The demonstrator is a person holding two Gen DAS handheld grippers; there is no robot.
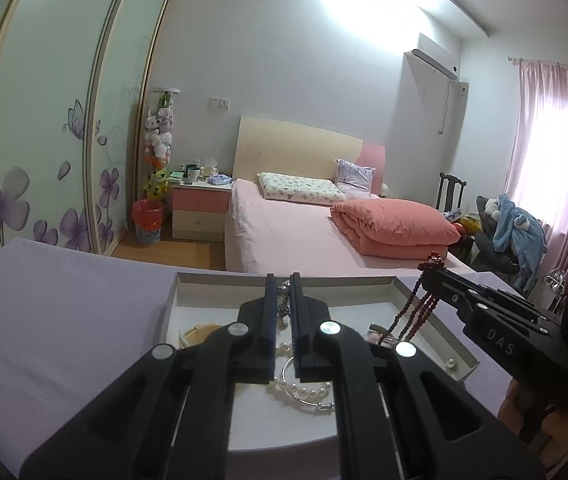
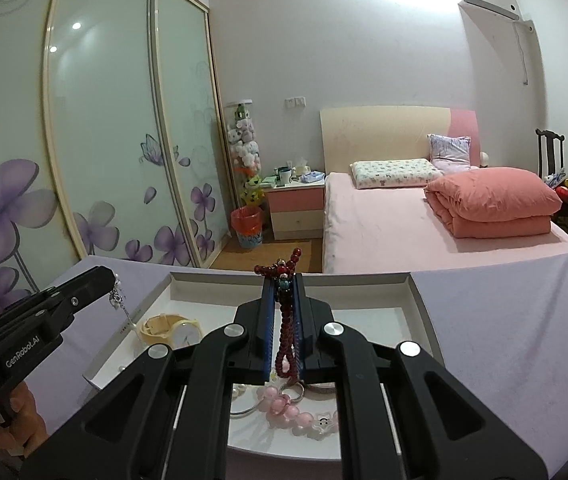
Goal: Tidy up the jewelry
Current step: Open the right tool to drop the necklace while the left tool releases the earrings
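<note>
A shallow white tray (image 1: 172, 300) lies on a lavender cloth. My left gripper (image 1: 282, 280) is over it, shut on a silver chain with pearl charms (image 1: 284, 308); from the right wrist view that chain (image 2: 118, 300) dangles from the left gripper (image 2: 110, 278). My right gripper (image 2: 283, 278) is shut on a dark red bead string (image 2: 285, 320), which hangs over the tray's right side (image 1: 415, 312). In the tray lie a pearl bracelet (image 1: 299, 388), a silver bangle (image 1: 317, 405), a cream watch (image 2: 172, 330) and a pink bead bracelet (image 2: 287, 408).
The lavender-covered table (image 2: 503, 320) spreads on both sides of the tray. Beyond its far edge are a pink bed (image 2: 403, 220) with a folded quilt, a nightstand (image 2: 293, 208), a red bin (image 2: 248, 226) and sliding wardrobe doors (image 2: 104, 140). A hand (image 2: 24, 408) holds the left gripper.
</note>
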